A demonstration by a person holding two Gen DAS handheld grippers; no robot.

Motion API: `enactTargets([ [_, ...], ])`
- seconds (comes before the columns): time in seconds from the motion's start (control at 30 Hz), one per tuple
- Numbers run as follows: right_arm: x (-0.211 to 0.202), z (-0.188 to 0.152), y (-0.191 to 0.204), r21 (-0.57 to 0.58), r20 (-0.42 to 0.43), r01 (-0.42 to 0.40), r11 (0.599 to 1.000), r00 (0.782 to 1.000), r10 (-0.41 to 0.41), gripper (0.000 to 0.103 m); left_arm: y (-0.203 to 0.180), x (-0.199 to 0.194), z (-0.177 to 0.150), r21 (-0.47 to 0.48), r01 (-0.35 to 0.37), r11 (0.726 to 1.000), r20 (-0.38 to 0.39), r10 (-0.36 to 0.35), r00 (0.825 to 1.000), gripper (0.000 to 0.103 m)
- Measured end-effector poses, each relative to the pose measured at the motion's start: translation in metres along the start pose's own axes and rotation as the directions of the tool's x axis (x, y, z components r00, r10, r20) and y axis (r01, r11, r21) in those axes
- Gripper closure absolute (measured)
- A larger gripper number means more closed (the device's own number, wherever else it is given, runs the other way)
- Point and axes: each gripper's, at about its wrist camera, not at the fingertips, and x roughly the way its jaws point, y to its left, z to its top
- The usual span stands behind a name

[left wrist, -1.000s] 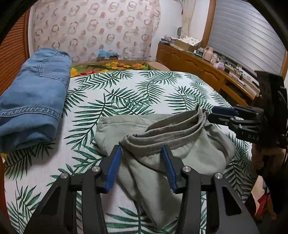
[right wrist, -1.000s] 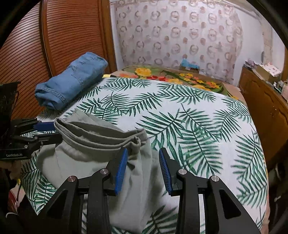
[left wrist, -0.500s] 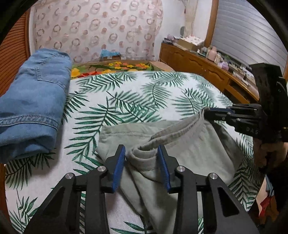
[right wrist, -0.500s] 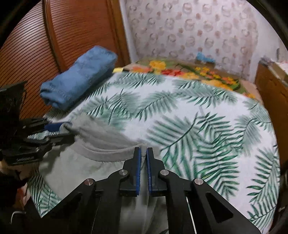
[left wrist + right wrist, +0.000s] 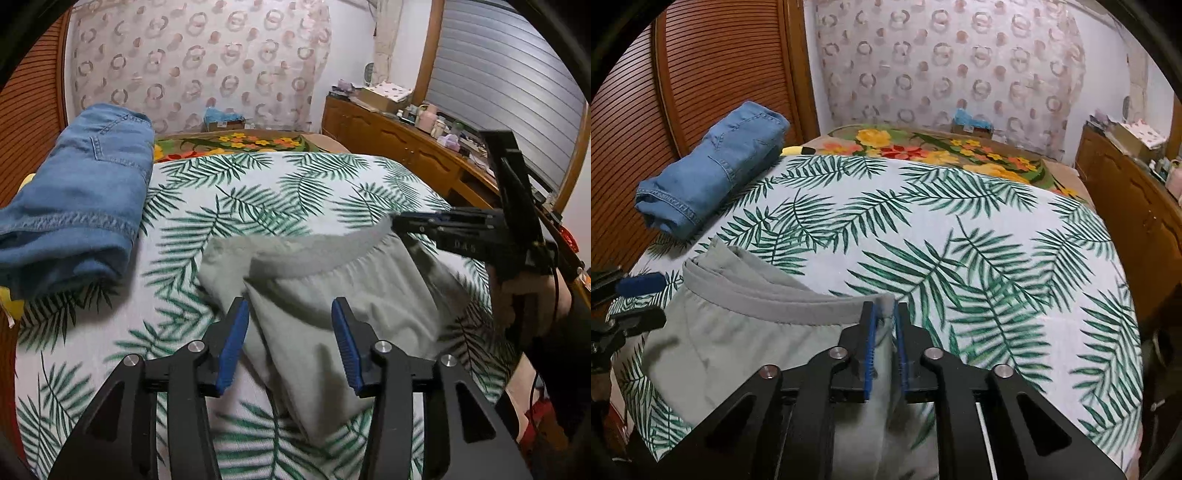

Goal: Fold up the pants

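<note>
Bedspread (image 5: 960,229) bears grey pants (image 5: 738,332); right gripper (image 5: 884,325) jaws pinch waistband (opening), left gripper (image 5: 288,328) jaws wide, opening.

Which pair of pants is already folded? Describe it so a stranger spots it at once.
Start at the bed with the palm-leaf bedspread. Along its side by the slatted wooden doors lies a thick blue bundle, the folded denim jeans. Unlike the limp grey-green sweatpants at the near edge, it is blue, compact and clear of both grippers.

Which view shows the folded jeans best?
The left wrist view: the folded jeans fill its left side, with seams and hem stitching clear. The right wrist view shows them whole but smaller, lying at the bed's far left edge.
</note>
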Motion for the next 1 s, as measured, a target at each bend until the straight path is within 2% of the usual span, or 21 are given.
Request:
enactTargets([
  [0.07,-0.008,-0.007,0.001,-0.007,-0.008,0.010,1.000,1.000,-0.010,0.074,-0.002,-0.005,-0.009,0.002,0.016,1.000,-0.003,-0.016,1.000,0.055],
  [0.17,-0.027,-0.022,-0.002,0.009,-0.006,-0.004,1.000,1.000,0.004,0.071,-0.005,-0.012,-0.022,0.001,0.039,0.999,-0.009,-0.039,0.999,0.056],
  [0.37,-0.063,-0.055,-0.003,0.014,-0.002,-0.040,0.999,0.999,0.040,0.070,-0.017,-0.018,-0.040,0.025,0.059,0.998,-0.030,-0.058,0.998,0.065],
  [0.53,-0.083,-0.074,-0.001,0.017,0.005,-0.077,0.997,0.997,0.077,0.070,-0.019,-0.014,-0.046,0.021,0.050,0.999,-0.042,-0.049,0.998,0.065],
  [0.93,-0.067,-0.078,0.007,0.021,-0.035,-0.105,0.994,0.994,0.105,0.073,-0.016,-0.005,-0.051,-0.002,0.041,0.999,-0.059,-0.041,0.997,0.065],
  [1.0,-0.066,-0.078,0.010,0.008,-0.038,-0.106,0.994,0.994,0.106,0.079,-0.018,-0.004,-0.052,0.019,0.041,0.999,-0.061,-0.040,0.997,0.073],
])
